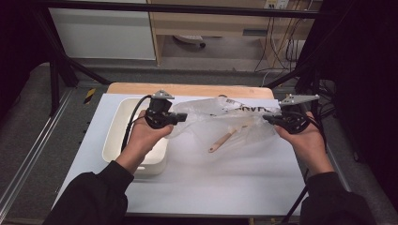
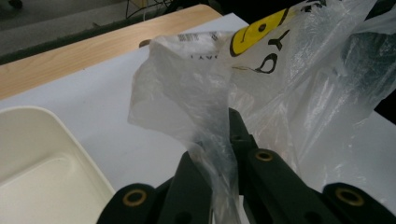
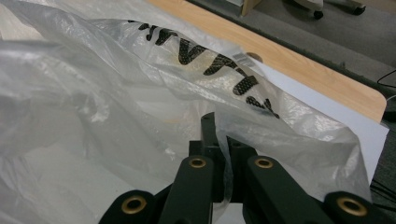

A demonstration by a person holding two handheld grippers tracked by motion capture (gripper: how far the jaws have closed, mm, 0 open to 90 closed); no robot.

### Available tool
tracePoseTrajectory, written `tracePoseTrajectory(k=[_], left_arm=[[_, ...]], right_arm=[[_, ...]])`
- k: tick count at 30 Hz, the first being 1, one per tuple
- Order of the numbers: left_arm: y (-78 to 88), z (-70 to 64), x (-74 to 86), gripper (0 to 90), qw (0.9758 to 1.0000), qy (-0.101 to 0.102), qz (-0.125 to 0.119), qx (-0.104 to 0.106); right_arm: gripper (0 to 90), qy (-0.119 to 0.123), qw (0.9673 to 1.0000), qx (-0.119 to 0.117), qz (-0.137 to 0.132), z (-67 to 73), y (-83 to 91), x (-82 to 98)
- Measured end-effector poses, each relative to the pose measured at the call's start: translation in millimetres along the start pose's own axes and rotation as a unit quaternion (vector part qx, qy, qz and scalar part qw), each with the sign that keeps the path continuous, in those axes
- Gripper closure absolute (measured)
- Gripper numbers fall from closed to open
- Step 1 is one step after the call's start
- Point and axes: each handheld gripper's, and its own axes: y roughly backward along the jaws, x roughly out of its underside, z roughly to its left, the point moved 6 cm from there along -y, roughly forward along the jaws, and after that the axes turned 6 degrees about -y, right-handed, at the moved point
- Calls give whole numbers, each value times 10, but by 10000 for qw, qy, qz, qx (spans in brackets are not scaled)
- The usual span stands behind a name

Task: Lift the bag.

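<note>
A person at a table holds a clear plastic bag (image 1: 220,124) stretched between two grippers, one in each hand. The left gripper (image 1: 180,117) has its jaws pressed together on a bunched fold at the bag's left edge; in the left gripper view the film (image 2: 219,158) is pinched between the black jaws and trails down past them. The right gripper (image 1: 267,118) is likewise clamped on the bag's right edge, where the right gripper view shows a thin sheet of plastic (image 3: 224,140) caught between the closed jaws.

The bag hangs over the white mat (image 1: 211,183) that covers the table, its middle sagging toward the mat between the two grippers. Black lettering (image 3: 210,60) runs along the bag's upper side, and a yellow smiley mark (image 2: 257,30) is printed near it. Inside the bag lies a wooden spatula (image 1: 225,139), handle pointing toward the person, blade toward the far side.

A white tray (image 1: 117,136) sits on the mat just left of the bag, partly under the left hand (image 1: 145,138). The right hand (image 1: 307,138) is at the bag's right, near the mat's edge. Beyond the bag, a strip of bare wooden tabletop (image 1: 187,89) shows past the mat.
</note>
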Motion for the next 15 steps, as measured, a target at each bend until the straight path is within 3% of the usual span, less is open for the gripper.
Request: tracePoseTrajectory(k=[6, 15], left_arm=[[19, 145, -143, 900, 9997, 74, -122, -174], [71, 245, -295, 900, 9994, 102, -222, -248]], right_arm=[[900, -152, 9999, -22, -51, -98, -18, -204], [900, -245, 9996, -40, -102, -133, -60, -393]])
